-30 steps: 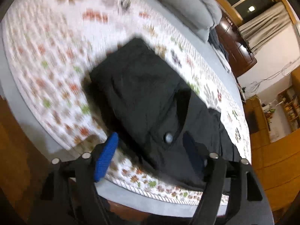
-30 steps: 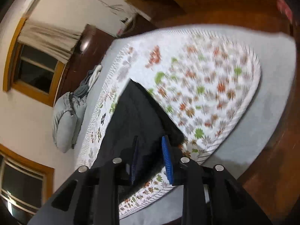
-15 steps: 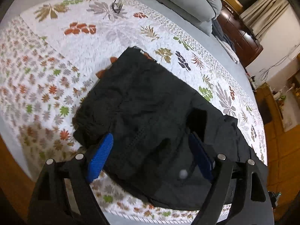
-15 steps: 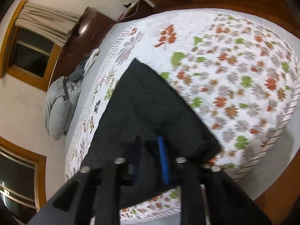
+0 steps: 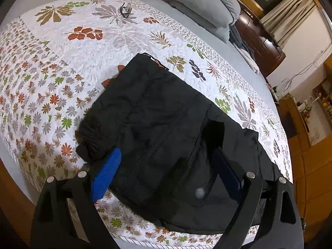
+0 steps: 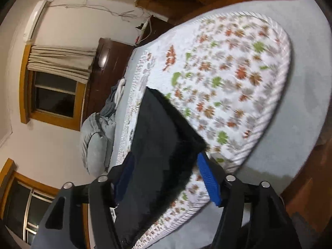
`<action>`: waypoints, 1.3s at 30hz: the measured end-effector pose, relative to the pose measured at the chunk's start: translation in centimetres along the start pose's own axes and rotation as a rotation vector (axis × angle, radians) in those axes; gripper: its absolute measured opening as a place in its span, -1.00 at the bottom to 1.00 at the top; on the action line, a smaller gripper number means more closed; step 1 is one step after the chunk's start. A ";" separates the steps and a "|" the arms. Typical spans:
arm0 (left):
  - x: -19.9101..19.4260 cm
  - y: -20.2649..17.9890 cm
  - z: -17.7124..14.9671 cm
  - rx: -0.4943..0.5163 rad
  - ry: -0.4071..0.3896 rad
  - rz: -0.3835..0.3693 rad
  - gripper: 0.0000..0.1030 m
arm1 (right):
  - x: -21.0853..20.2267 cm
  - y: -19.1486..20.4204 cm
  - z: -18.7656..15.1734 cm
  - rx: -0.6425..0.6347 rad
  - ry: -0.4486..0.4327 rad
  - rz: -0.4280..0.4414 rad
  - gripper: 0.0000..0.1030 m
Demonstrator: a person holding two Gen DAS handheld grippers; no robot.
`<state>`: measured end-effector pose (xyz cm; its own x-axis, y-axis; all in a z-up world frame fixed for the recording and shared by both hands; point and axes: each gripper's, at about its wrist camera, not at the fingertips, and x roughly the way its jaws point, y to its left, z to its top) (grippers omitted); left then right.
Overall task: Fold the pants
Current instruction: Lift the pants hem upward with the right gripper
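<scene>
1. Plainly, the black pants (image 5: 166, 128) are seen lying on the leaf-patterned quilt (image 5: 62, 66) of the bed, already doubled into a thick bundle near the quilt's corded edge.

2. From the left tool (image 5: 166, 170) the bundle is seen to run away up the quilt, its long axis slanting toward the grey pillow (image 5: 199, 6); the near end, with a pale button (image 5: 200, 191) on it, lies directly beneath and between the blue pads (image 5: 105, 172).

3. The left tool is held wide apart, having just been opening further; cloth lies between its pads, but no pinch on it is visible.

4. The right tool (image 6: 166, 176) has likewise just been spread apart. The bundle's near corner (image 6: 186, 145) is seen between its pads, and nothing is gripped.

5. In the right wrist view the pants (image 6: 157, 141) stretch away from the tool along the quilt's (image 6: 238, 72) border, so both tools are judged to stand at the same near end.

6. The left tool is judged the nearer to the cloth, being straight above it; any further fold would probably have to be carried along the long axis, away from both tools.
</scene>
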<state>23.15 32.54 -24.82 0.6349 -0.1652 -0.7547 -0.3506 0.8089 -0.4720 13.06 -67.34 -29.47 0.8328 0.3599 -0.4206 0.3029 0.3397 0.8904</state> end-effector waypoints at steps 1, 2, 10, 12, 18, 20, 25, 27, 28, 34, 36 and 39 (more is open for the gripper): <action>0.0 -0.2 0.1 0.003 0.006 0.012 0.74 | 0.2 -0.3 -0.1 0.002 0.003 -0.001 0.42; 0.1 -0.3 0.2 0.004 0.008 0.018 0.74 | 0.4 -0.7 -0.1 0.007 0.008 0.008 0.44; 0.4 -0.7 -0.1 0.012 -0.007 0.058 0.76 | 2.1 -2.5 0.8 0.040 -0.006 0.138 0.48; 0.4 -0.8 -0.1 0.007 -0.008 0.065 0.77 | 2.1 -2.8 0.8 0.039 -0.015 0.175 0.51; 0.4 -0.8 -0.2 -0.004 -0.027 0.071 0.78 | 2.7 -3.2 0.4 0.000 -0.029 0.250 0.51; 0.4 -0.9 -0.3 -0.004 -0.031 0.076 0.78 | 3.2 -2.8 0.5 -0.025 -0.028 0.234 0.51; 0.4 -0.9 -0.3 -0.018 -0.031 0.078 0.79 | 2.9 -3.5 0.2 -0.013 -0.042 0.242 0.37; 0.4 -0.9 -0.3 -0.023 -0.034 0.076 0.80 | 3.0 -3.2 0.3 -0.014 -0.039 0.243 0.37; 0.4 -0.9 -0.3 -0.022 -0.037 0.077 0.80 | 3.1 -3.1 0.3 -0.014 -0.038 0.244 0.33; 0.0 -0.6 -0.5 -0.029 -0.041 0.058 0.80 | 3.5 -2.3 0.4 -0.021 -0.009 0.212 -0.43; -0.1 -0.6 -0.6 -0.030 -0.042 0.052 0.80 | 3.3 -1.6 0.4 -0.034 -0.011 0.196 -0.49; -0.3 -0.5 -0.7 -0.033 -0.043 0.043 0.80 | 2.9 0.0 0.4 -0.057 -0.018 0.168 -0.57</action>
<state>22.67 31.77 -24.67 0.6473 -0.1059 -0.7549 -0.4002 0.7956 -0.4548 15.63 -66.70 -30.62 0.8779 0.4003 -0.2626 0.1319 0.3251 0.9364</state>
